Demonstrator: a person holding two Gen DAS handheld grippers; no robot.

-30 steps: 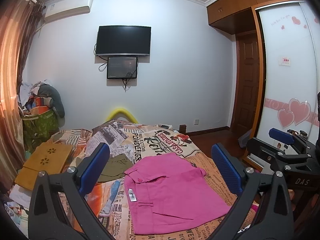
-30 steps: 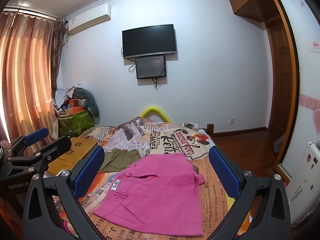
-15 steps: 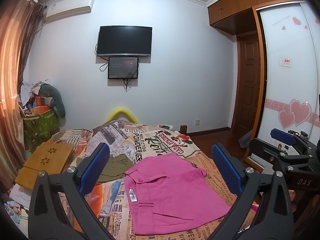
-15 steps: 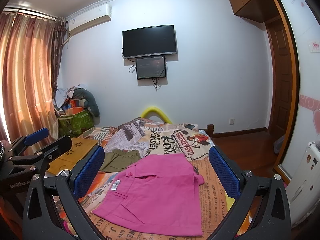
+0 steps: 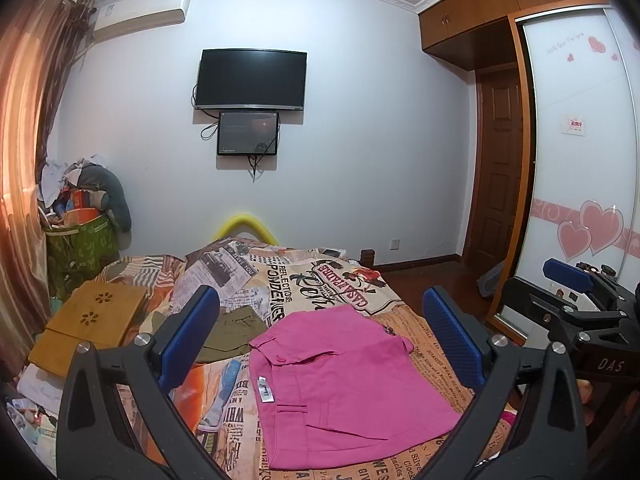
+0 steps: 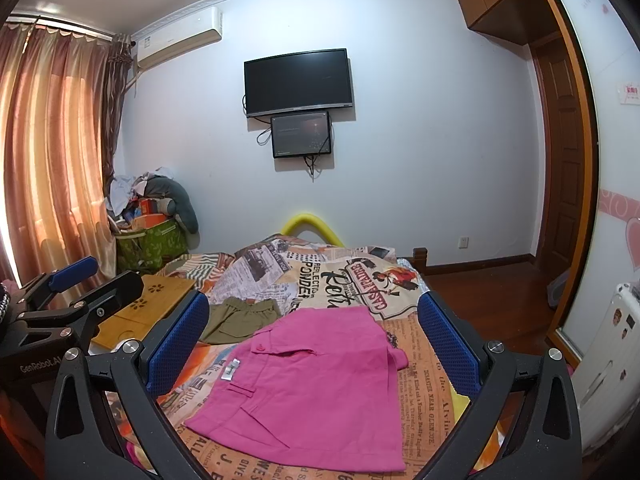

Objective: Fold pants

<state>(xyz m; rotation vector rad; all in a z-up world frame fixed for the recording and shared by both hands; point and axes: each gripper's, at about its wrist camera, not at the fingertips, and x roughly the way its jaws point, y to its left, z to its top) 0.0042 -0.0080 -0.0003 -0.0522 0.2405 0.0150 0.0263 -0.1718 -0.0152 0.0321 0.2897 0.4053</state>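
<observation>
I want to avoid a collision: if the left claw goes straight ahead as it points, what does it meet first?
Probably the flat pink cotton pants on the newspaper-print bedsheet; depth is unclear.

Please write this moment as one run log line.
pink pants flat on bed | left gripper open, empty | right gripper open, empty | fold not begun
</observation>
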